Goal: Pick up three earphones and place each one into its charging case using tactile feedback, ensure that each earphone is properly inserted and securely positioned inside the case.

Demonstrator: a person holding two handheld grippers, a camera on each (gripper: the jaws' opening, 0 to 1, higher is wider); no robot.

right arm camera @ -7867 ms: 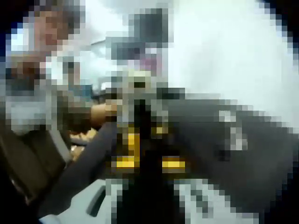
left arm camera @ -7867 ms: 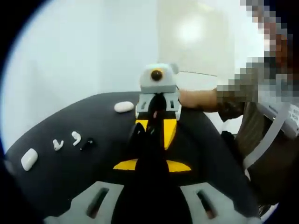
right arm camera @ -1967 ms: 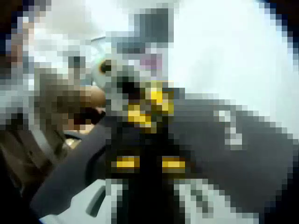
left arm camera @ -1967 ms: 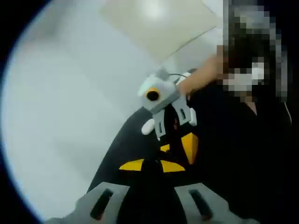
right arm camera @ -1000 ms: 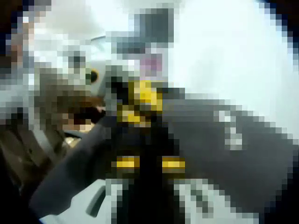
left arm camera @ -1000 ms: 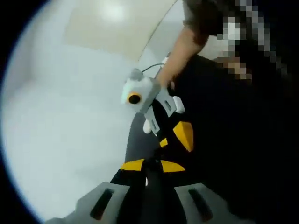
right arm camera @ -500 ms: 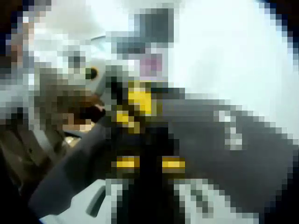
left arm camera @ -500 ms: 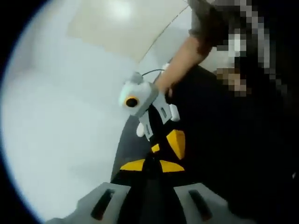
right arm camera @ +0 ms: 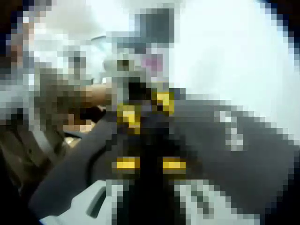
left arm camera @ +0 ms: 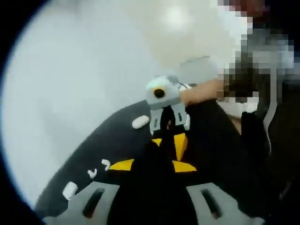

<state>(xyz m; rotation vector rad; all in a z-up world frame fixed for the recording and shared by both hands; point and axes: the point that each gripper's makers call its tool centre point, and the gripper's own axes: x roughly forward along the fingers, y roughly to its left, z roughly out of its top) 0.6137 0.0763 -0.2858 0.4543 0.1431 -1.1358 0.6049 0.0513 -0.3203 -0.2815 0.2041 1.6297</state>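
In the left gripper view, the right hand-held gripper (left arm camera: 168, 140) faced the left hand-held gripper (left arm camera: 149, 165) over a black counter (left arm camera: 117, 140), tips nearly meeting; whether either was spread or pinching could not be told. Left of them lay two white earphones (left arm camera: 98, 168) between two closed white charging cases (left arm camera: 140, 122). A person's forearm (left arm camera: 201, 93) reached in behind.

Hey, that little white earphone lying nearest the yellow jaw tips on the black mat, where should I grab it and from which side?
Judging from the left gripper view, take the white earphone across its rounded bud end, coming from above: it lies flat on the black mat, apart from its neighbour earphone. It is too small here to tell how its stem points, so check that first.
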